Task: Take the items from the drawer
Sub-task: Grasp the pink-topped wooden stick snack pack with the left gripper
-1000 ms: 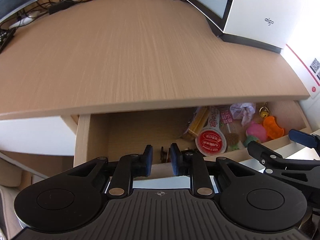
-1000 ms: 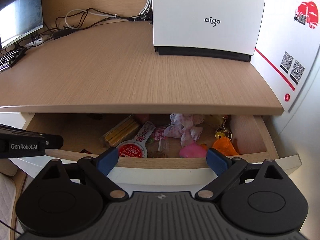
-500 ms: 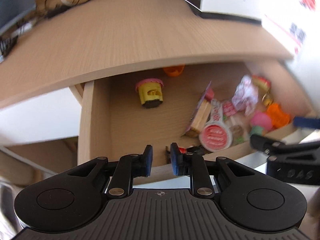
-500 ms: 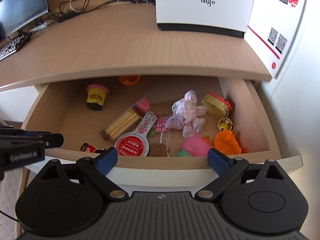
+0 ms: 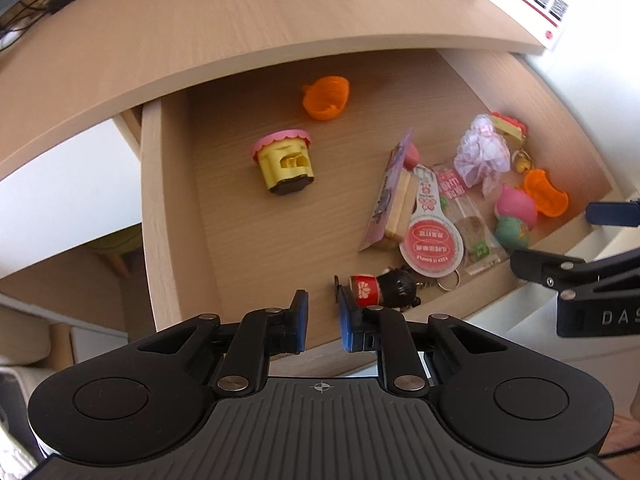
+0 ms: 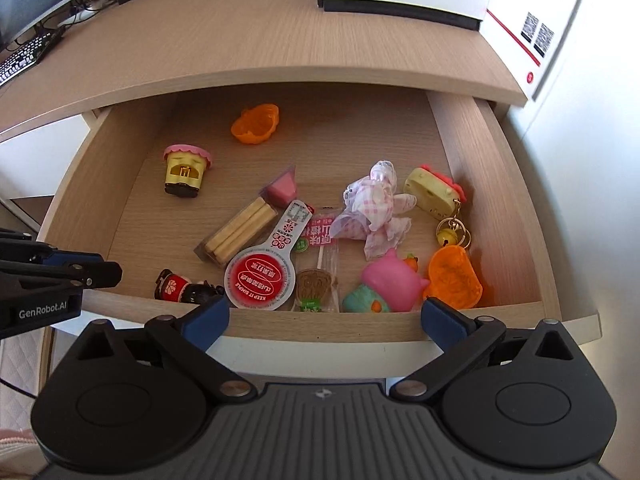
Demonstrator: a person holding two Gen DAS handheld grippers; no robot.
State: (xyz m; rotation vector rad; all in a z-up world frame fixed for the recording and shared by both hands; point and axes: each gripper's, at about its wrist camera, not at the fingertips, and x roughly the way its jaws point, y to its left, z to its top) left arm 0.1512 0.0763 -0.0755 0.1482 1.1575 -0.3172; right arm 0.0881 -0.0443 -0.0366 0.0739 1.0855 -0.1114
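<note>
At the front lip of the drawer (image 6: 256,322) both my claws hang over the open box, and nothing has been lifted out of it yet. My left claw (image 5: 320,322) is at the lip's left half, its blue pads nearly together with only a narrow gap and nothing between them; it sits astride the front panel's edge, but I cannot tell whether the pads touch it. My right claw (image 6: 322,316) is spread wide and empty, just outside the lip's middle.

The drawer looks pulled well clear of the worktop (image 6: 240,40), so I judge the opening step done and the picking step about to begin. Just inside the lip lie the round red-lidded cup (image 6: 260,278), the small doll keychain (image 6: 184,286), the pink and teal toy (image 6: 390,284) and an orange shell (image 6: 454,278). Farther back from the lip are the biscuit-stick packet (image 6: 240,234), the yellow toy with a pink frill (image 6: 186,168), the crumpled pink cloth (image 6: 372,208) and a second orange shell (image 6: 256,124).

Next I need to pick one item, probably one close to the lip under my right claw, tip the fingers down over the panel, straddle it without nudging its neighbours, and close. The pieces near the lip's right half lie crowded and touching, so a clean approach from above matters.
</note>
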